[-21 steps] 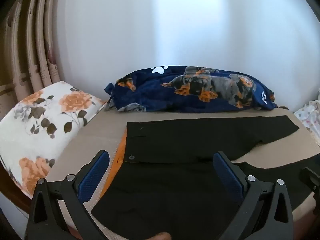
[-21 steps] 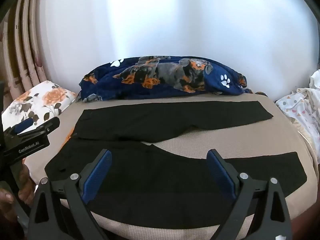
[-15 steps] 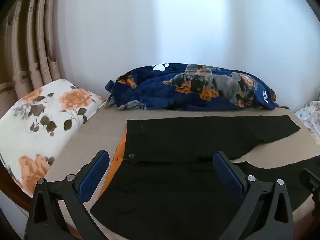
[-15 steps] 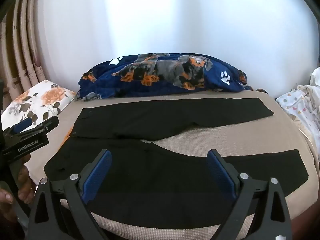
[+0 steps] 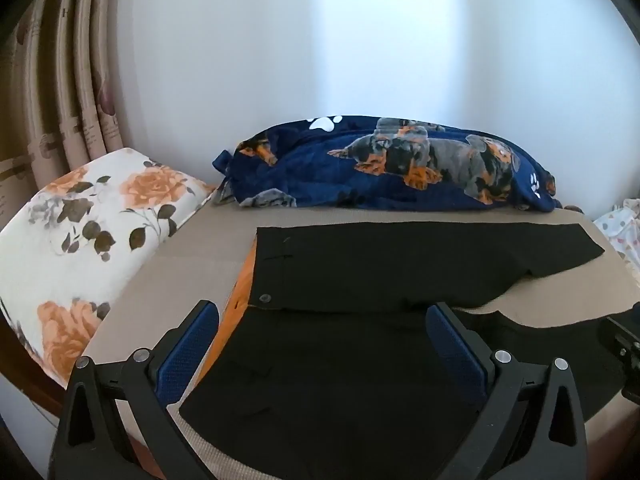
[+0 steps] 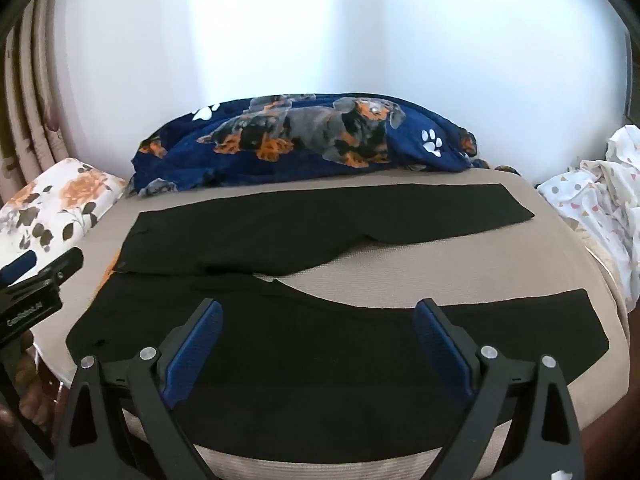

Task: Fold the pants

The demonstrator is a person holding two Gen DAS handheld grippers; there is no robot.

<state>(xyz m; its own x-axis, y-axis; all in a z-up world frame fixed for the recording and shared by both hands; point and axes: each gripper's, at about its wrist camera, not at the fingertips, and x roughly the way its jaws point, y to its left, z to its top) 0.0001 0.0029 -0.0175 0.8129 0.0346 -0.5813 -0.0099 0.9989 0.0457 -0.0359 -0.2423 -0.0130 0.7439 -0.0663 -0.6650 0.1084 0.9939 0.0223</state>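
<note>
Curtain (image 5: 60, 92): hung in beige folds at the far left, against the wall.
Floral cushion (image 5: 92, 232): white with orange roses, lay at the left end of the bed, just beside the tan surface.
Person's hand (image 6: 34, 392): showed at the left edge of the right wrist view, below the left tool.
Left gripper (image 5: 320, 320): hovered above the waist end of the pants; its blue-padded fingers (image 5: 188, 344) stood wide apart with nothing between them.
Pants (image 6: 280, 344): black, lay spread flat on the tan bed (image 6: 420, 264), waist to the left, legs running right and splayed in a V; a metal snap (image 5: 264, 298) showed at the waistband, and an orange patch (image 5: 240, 284) peeked out at the waist's left edge.
Dog-print blanket (image 6: 312, 140): navy, bunched along the wall behind the far leg.
Right gripper (image 6: 318, 320): hovered above the near leg, fingers (image 6: 440, 344) spread wide and clear of the cloth.
Patterned sheet (image 6: 600, 200): white, crumpled at the bed's right end.
</note>
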